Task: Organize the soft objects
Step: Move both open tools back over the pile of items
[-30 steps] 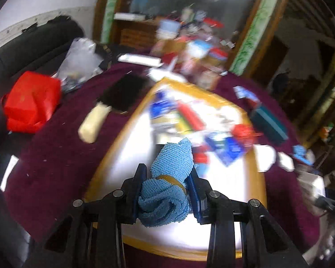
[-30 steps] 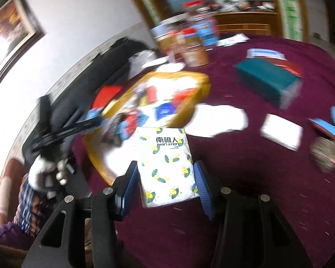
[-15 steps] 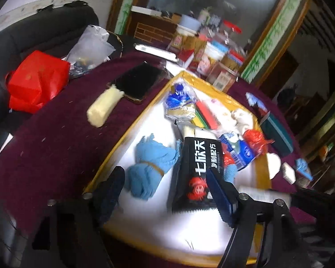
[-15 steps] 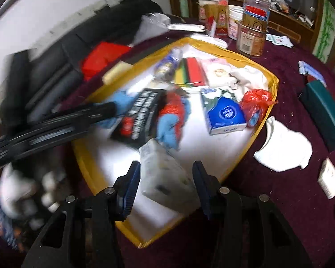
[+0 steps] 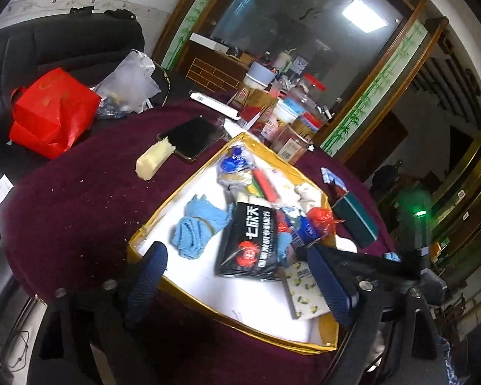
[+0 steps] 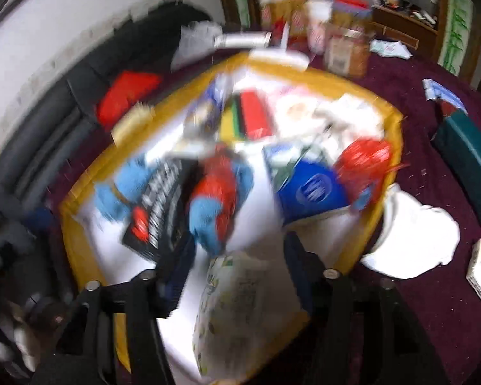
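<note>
Left gripper (image 5: 240,282) jaws just opened wide, nothing between. Right gripper (image 6: 237,276) jaws just opened; tissue pack (image 6: 240,314) lies loose between, inside gold-rimmed tray (image 5: 150,221). Farther in the tray: blue cloth (image 5: 197,227), black packet (image 5: 250,240).

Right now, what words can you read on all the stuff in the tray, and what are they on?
"七欣天" in big white letters: on the black packet in the tray.
Smaller white line beneath it: too blurred to read.
Round white logo on the blue tissue pack: no readable words.
Print on the lemon-pattern tissue pack: too small.
Barcode label on the jar: too small.
Everything in the right camera's picture: blurred.
</note>
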A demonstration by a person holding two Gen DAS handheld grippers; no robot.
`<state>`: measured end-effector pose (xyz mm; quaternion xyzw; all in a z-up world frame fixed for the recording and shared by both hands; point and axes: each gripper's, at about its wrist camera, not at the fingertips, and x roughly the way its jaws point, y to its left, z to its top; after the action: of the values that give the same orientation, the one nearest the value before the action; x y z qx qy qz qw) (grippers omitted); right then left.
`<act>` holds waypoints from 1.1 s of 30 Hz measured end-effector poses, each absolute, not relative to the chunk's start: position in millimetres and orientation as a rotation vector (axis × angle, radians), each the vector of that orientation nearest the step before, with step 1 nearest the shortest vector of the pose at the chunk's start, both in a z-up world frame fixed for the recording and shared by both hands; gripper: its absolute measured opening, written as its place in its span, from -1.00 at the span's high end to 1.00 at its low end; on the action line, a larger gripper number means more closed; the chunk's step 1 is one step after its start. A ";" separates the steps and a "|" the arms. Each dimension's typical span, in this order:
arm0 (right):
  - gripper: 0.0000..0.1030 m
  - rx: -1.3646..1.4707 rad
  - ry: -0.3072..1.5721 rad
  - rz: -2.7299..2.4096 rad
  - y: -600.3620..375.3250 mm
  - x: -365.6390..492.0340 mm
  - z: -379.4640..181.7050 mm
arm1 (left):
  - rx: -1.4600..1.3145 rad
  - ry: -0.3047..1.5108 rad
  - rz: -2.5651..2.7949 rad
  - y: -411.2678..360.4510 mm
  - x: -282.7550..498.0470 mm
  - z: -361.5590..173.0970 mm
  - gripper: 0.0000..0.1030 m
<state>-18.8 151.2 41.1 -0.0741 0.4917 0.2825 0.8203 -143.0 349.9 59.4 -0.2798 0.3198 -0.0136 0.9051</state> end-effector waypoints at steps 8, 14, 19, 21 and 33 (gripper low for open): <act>-0.59 -0.005 0.825 0.483 52.9 -39.2 93.3 | -0.547 0.698 -0.080 320.1 -142.1 58.2 -0.81; -0.59 0.151 0.880 0.362 -31.2 -39.0 75.3 | -0.113 0.838 -0.115 231.5 -121.8 59.2 -0.71; -0.59 0.217 0.882 0.311 -73.7 -52.0 66.6 | 0.166 0.956 -0.118 195.8 -103.0 40.6 -0.71; -0.59 0.231 0.871 0.300 -82.2 -56.0 66.5 | 0.204 0.988 -0.102 191.3 -89.9 32.3 -0.70; -0.59 0.264 0.842 0.252 -126.5 -77.5 69.8 | -0.026 0.895 -0.088 204.0 -61.8 54.6 -0.70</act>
<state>-77.5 -126.5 69.8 0.1275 0.4064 0.1214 0.8966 -61.8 204.0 54.6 -0.0125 0.4327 -0.0424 0.9005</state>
